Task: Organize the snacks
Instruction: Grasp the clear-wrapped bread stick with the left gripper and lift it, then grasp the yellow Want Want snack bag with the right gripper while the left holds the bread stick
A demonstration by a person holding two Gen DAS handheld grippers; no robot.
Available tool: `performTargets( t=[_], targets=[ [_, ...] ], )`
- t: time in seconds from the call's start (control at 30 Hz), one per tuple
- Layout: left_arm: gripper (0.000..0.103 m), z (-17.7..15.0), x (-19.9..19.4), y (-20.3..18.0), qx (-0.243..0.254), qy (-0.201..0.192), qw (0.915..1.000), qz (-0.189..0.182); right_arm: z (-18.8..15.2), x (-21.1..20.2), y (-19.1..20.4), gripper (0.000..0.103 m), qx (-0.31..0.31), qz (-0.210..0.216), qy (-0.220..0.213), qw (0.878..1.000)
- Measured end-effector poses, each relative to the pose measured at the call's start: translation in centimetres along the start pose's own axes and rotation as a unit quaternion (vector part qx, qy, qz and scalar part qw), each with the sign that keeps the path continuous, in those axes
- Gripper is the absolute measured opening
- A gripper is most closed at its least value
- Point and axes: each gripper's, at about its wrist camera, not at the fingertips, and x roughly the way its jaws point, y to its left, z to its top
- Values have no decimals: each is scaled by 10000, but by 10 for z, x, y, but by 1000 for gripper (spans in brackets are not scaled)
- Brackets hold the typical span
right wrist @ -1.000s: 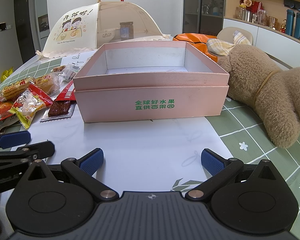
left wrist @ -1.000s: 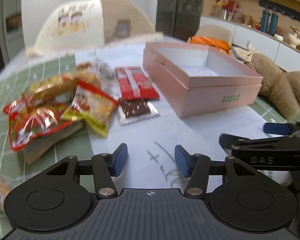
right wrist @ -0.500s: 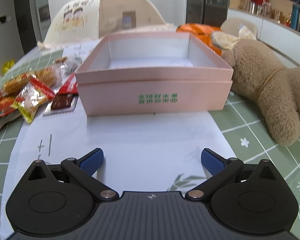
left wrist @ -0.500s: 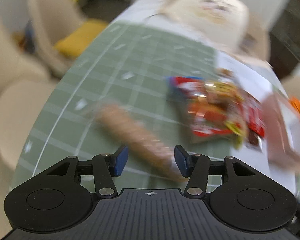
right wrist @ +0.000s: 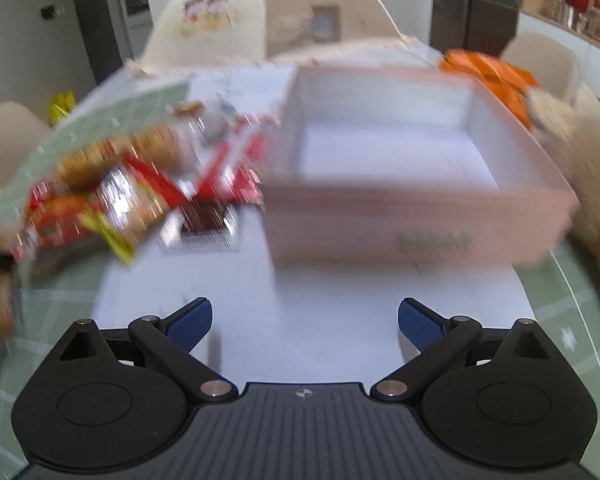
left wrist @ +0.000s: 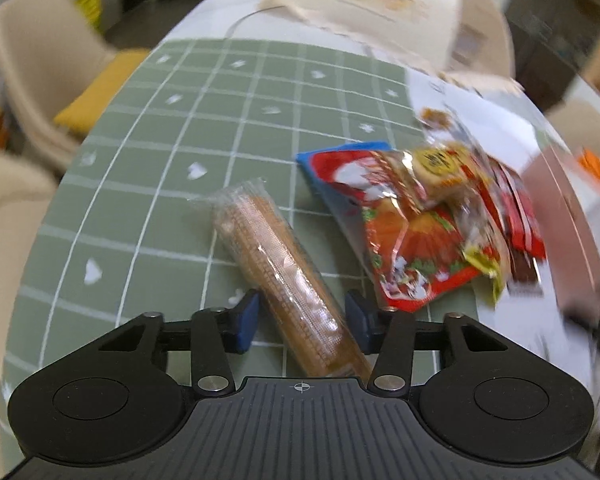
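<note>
A long clear-wrapped biscuit roll (left wrist: 284,276) lies on the green grid tablecloth. My left gripper (left wrist: 302,314) is open, its blue pads on either side of the roll's near half, apart from it. To the right lies a pile of red and yellow snack packets (left wrist: 428,224), also in the right wrist view (right wrist: 112,200). An open, empty pink box (right wrist: 412,168) stands on white paper. My right gripper (right wrist: 304,318) is wide open and empty above the paper, in front of the box.
A dome-shaped mesh food cover (left wrist: 384,4) stands at the table's far side. A plush bear (right wrist: 596,184) lies right of the box, an orange bag (right wrist: 488,76) behind it. Beige chairs (left wrist: 40,60) stand off the table's left edge.
My left gripper swung left from the paper area and closed in over the biscuit roll, which now lies between its pads. My right gripper rose and turned slightly left; its view is blurred.
</note>
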Motion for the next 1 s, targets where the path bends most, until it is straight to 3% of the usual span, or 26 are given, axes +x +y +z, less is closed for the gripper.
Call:
performTargets(
  t=[0.07,0.17,0.33,0.43,0.5,0.57,0.63,0.67,0.87,0.9,0.97,1.0],
  targets=[
    [39,-6,-4,-2,286,55,9994,-192,17,9,9,100,-6,-26,-70,10000],
    [39,-17,-13,-4,769,148,9965,-285,40,30,21,100,106,217,73,9997],
    [38,-26,-21,-6,964,393,9941,-288,58,61,54,98,397,768,373,9956],
    [38,-27,-21,-13,1086,470,9927,-249,59,67,82,96,132,797,282,9963],
    [38,-26,-21,-15,1094,497,9926,-196,57,66,96,87,-225,813,265,9961],
    [38,-25,-19,-17,1120,501,9923,-152,56,56,101,64,-461,955,313,9939],
    [38,-27,-19,-19,1154,484,9921,-107,53,47,95,50,-528,1101,534,9911],
    [38,-26,-18,-19,1176,482,9918,-88,49,43,90,48,-575,1060,617,9908],
    [38,-26,-19,-17,1122,495,9924,-94,33,14,66,49,-1042,475,383,9927],
    [38,-27,-19,-17,1113,495,9925,-105,35,13,60,53,-934,426,315,9942],
    [38,-27,-19,-16,1099,500,9926,-123,40,20,52,75,-653,246,143,9975],
    [38,-27,-18,-16,1101,505,9926,-126,41,24,49,77,-487,124,67,9987]
  ],
)
